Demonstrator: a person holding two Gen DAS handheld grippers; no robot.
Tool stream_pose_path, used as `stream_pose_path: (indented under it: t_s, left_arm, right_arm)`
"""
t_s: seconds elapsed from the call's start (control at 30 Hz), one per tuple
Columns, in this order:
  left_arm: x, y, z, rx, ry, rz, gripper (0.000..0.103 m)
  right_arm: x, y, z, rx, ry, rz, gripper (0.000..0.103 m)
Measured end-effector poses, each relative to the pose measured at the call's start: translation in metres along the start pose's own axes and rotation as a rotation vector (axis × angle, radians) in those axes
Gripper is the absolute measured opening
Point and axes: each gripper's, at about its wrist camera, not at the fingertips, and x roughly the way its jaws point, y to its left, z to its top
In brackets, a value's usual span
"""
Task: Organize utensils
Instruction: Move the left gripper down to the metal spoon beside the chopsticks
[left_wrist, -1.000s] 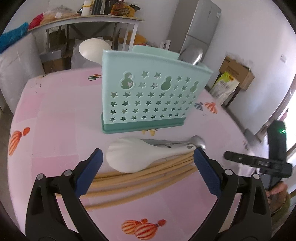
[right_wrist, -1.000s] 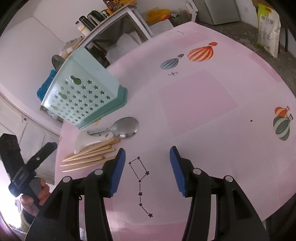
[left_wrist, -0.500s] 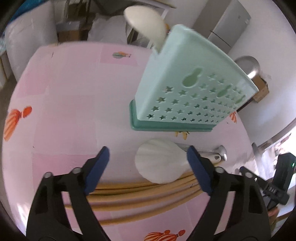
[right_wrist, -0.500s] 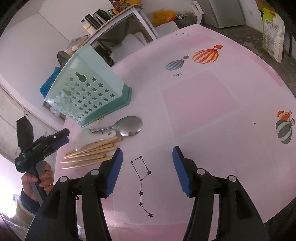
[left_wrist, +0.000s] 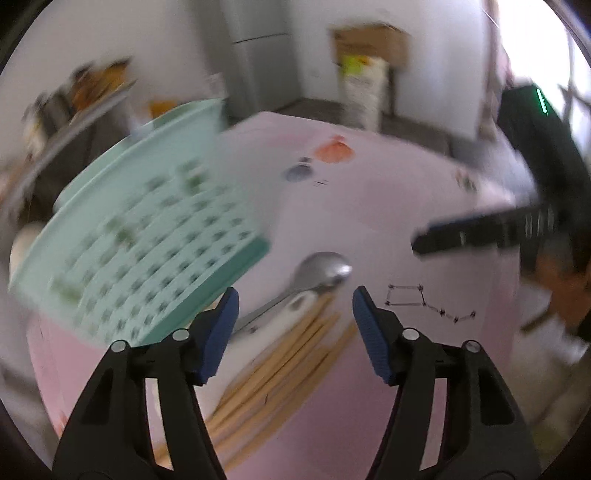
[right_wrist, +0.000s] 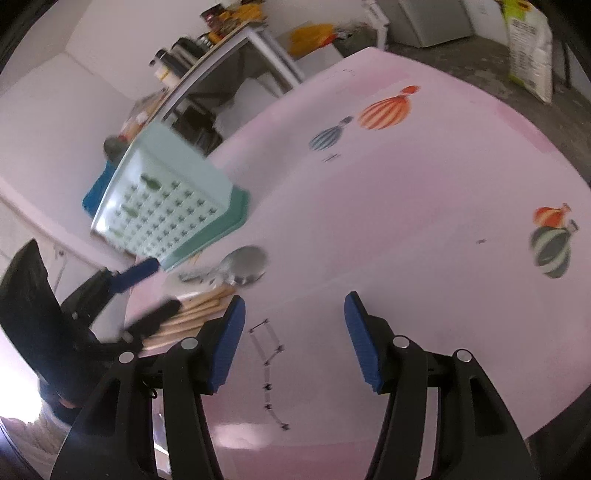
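Observation:
My left gripper (left_wrist: 294, 314) hovers over the utensil pile, its jaws closing and its blue pads clear of everything. Below it lie several wooden chopsticks (left_wrist: 288, 362), a white spoon's handle (left_wrist: 291, 310) and a metal spoon (left_wrist: 325, 267). The view is blurred. A mint star-holed holder (left_wrist: 140, 240) stands just left of them. My right gripper (right_wrist: 295, 325) is open above bare pink tablecloth (right_wrist: 406, 221), with nothing between its pads. In that view the left gripper (right_wrist: 159, 288) straddles the near ends of the chopsticks (right_wrist: 199, 306), next to the metal spoon (right_wrist: 245, 264) and the holder (right_wrist: 166, 210).
The right gripper (left_wrist: 480, 232) juts in at the right of the left wrist view. A cluttered shelf table (right_wrist: 221, 40), a fridge (left_wrist: 258, 55), a cardboard box (left_wrist: 369, 44) and a sack (right_wrist: 528, 44) stand beyond the table's far edge. Balloon prints (right_wrist: 384, 110) mark the cloth.
The left gripper swung around and rolled, and now looks along the chopsticks toward the metal spoon; its jaws narrowed. In the right wrist view it came in over the pile. The right gripper hardly moved.

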Motion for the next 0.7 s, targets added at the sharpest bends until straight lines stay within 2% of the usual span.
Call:
stream_pose_path:
  t_s: [0.1, 0.2, 0.3, 0.37, 0.47, 0.6, 0.7]
  left_arm:
    - [0.018, -0.018, 0.006, 0.106, 0.033, -0.016, 0.053]
    - [0.037, -0.019, 0.009, 0.132, 0.087, -0.05, 0.051]
    - [0.048, -0.008, 0.014, 0.086, 0.107, -0.123, 0.05]
    - [0.055, 0.001, 0.017, 0.058, 0.128, -0.168, 0.045]
    - [0.066, 0.007, 0.022, 0.059, 0.145, -0.219, 0.04]
    - [0.073, 0.011, 0.028, 0.087, 0.152, -0.21, 0.035]
    - [0.07, 0.02, 0.034, 0.043, 0.125, -0.22, 0.02]
  right_arm:
    - [-0.004, -0.012, 0.003, 0.044, -0.008, 0.023, 0.055]
    - [-0.004, -0.014, 0.004, 0.056, -0.006, 0.04, 0.055]
    - [-0.002, -0.012, 0.004, 0.045, -0.002, 0.044, 0.055]
    - [-0.003, -0.013, 0.004, 0.045, -0.001, 0.05, 0.055]
    - [-0.002, -0.014, 0.004, 0.05, 0.0, 0.059, 0.055]
    - [-0.002, -0.015, 0.003, 0.057, -0.002, 0.068, 0.055]
    - [-0.003, -0.015, 0.002, 0.058, -0.004, 0.068, 0.055]
